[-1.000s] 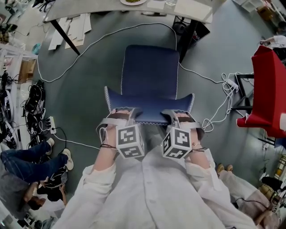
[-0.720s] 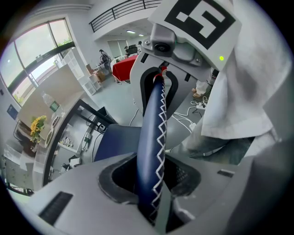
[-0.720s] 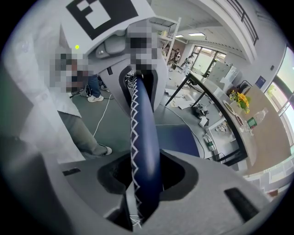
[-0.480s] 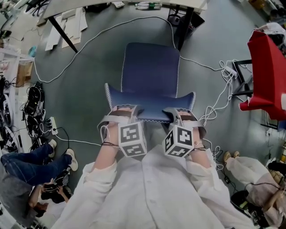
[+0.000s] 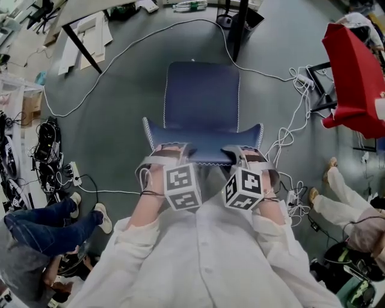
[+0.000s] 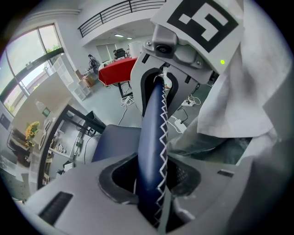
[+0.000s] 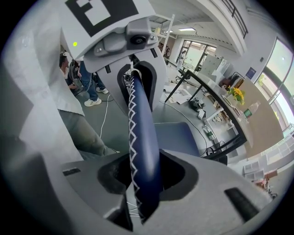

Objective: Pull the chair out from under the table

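A blue chair point(image 5: 202, 96) with white stitched edging stands on the grey floor, its seat out from under the white table point(image 5: 90, 9) at the top of the head view. My left gripper point(image 5: 169, 154) is shut on the left part of the backrest's top edge point(image 5: 204, 143), and my right gripper point(image 5: 243, 155) is shut on the right part. In the left gripper view the padded backrest point(image 6: 154, 137) fills the gap between the jaws of the left gripper point(image 6: 151, 181). The right gripper view shows the backrest point(image 7: 141, 137) clamped the same way in the right gripper point(image 7: 144, 179).
White cables point(image 5: 126, 45) loop over the floor round the chair, with a power strip point(image 5: 73, 170) at the left. A red chair point(image 5: 355, 72) stands at the right. People sit at the lower left point(image 5: 42, 222) and lower right point(image 5: 349, 207). Dark table legs point(image 5: 81, 48) slant down.
The chair and both grippers have come back toward me, away from the table. The table has slid to the top edge of the head view. Both grips are unchanged.
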Available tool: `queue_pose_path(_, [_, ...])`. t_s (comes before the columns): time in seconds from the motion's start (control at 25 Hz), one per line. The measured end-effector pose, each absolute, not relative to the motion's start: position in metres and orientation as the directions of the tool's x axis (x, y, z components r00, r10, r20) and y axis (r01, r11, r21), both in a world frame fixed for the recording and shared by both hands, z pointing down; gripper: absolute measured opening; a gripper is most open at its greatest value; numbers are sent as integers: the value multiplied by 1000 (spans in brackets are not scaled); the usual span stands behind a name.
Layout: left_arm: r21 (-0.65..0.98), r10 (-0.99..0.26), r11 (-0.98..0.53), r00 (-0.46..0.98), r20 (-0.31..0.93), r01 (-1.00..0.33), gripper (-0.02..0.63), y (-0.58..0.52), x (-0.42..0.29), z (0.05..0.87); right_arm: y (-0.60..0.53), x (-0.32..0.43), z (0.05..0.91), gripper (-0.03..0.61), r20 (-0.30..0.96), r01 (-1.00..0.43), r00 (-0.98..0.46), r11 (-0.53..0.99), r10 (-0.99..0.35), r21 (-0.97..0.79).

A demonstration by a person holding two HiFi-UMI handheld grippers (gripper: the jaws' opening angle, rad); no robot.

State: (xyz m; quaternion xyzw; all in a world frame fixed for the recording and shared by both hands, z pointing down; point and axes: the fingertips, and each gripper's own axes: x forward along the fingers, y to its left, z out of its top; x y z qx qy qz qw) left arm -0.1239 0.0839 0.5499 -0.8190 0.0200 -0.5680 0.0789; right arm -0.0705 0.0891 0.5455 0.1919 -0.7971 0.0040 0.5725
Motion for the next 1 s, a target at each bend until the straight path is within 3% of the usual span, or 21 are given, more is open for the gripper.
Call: queue_pose_path(1.0, [-84, -74, -996, 310, 948, 17, 143, 219, -107, 550, 220, -52, 546, 121, 928, -199, -310, 968, -209, 151])
